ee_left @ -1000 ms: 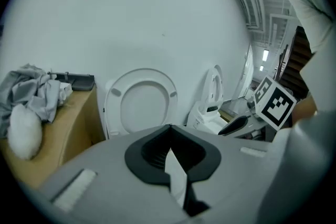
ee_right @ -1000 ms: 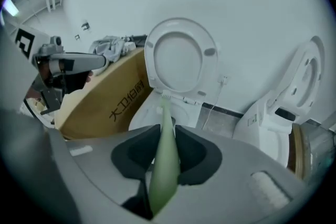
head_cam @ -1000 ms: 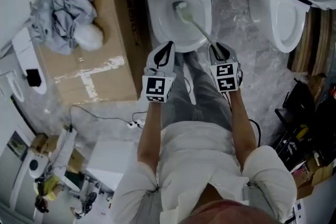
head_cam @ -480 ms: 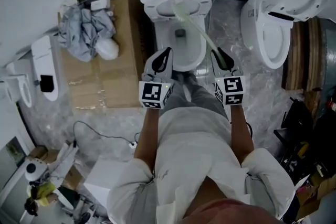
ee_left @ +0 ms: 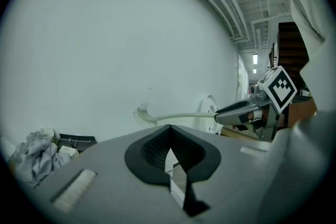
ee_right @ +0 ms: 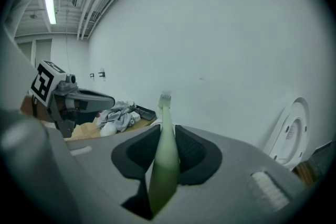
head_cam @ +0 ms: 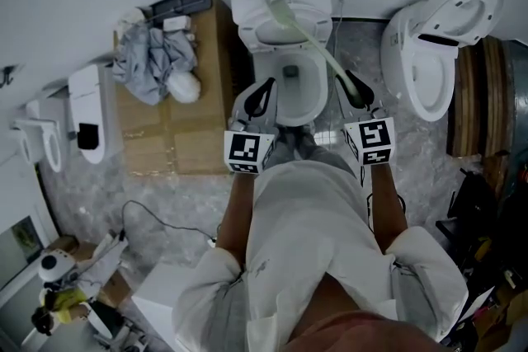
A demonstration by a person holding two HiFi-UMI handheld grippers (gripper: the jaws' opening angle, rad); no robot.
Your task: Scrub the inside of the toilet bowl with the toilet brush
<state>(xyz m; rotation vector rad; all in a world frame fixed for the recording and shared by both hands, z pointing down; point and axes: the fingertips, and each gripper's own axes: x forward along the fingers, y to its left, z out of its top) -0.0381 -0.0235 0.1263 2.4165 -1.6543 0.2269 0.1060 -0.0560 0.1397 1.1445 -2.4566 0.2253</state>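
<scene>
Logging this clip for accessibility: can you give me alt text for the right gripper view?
The right hand-held gripper is clamped on a pale green toilet brush, whose bristle end shows against a white wall. A heap of cloth lies to the left, a raised toilet lid to the right.

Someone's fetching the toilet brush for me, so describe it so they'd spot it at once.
Find the middle toilet against the white wall, beside the cardboard box. The toilet brush slants over its bowl from the right gripper's jaws, the only pale green thing there, long and thin.
</scene>
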